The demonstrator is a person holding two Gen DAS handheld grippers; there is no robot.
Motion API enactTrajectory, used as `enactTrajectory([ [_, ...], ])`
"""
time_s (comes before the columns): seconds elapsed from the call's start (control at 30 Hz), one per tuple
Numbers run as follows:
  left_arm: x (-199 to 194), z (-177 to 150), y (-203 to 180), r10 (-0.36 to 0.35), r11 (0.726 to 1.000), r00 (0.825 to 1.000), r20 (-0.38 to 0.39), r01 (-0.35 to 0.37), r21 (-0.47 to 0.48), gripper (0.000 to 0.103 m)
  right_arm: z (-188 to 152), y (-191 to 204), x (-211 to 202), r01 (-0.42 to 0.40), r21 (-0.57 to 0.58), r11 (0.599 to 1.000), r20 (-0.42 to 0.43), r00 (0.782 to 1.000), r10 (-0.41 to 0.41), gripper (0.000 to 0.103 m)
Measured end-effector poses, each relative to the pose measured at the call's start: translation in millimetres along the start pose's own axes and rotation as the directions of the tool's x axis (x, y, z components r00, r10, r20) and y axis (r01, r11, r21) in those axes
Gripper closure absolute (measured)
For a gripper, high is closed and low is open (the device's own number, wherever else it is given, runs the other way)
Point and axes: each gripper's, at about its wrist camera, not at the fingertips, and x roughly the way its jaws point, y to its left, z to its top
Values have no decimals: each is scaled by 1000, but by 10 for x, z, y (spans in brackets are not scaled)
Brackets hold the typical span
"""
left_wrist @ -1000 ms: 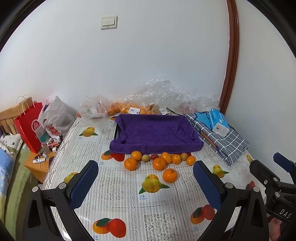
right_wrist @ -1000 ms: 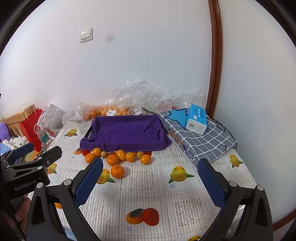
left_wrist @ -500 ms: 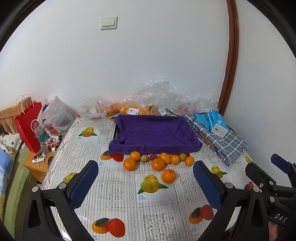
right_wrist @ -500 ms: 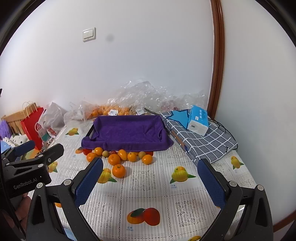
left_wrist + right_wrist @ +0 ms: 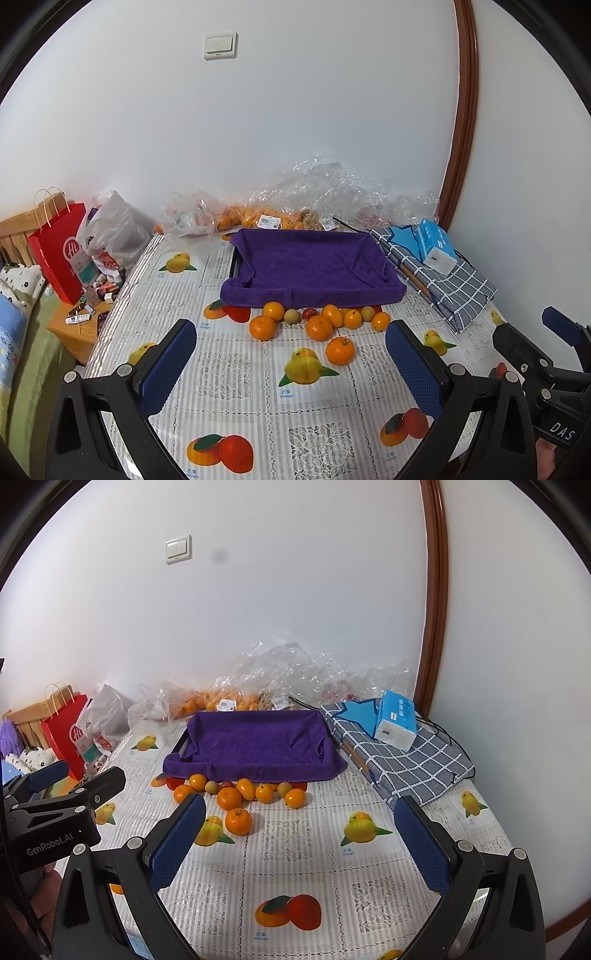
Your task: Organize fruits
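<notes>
Left tongs [image 5: 291,363] held wide open, nothing between the blue pads, above the fruit-printed surface [image 5: 229,369]. Right tongs [image 5: 299,843] likewise spread open and unloaded. A lone round orange [image 5: 339,350] is seen on the surface just ahead of the left tongs. Beyond it, a cluster of small oranges and mixed fruits [image 5: 317,319] is lined up against the near edge of a tray draped in purple towel [image 5: 314,266]. Bagged oranges in clear plastic [image 5: 255,219] are noted behind the tray, by the wall.
</notes>
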Motion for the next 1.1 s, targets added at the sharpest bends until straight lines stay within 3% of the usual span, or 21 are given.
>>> enactTrajectory([
  [0.9,278,-75,36,-10,1000,1000,-14,10,4,0,-49,-62,260,-4,-3,1000,-8,1000,4,2],
  [1.1,592,-151,102,4,1000,998,-65,-4,-2,0,-192,-53,598,68,-59,996,-68,995,-72,2],
])
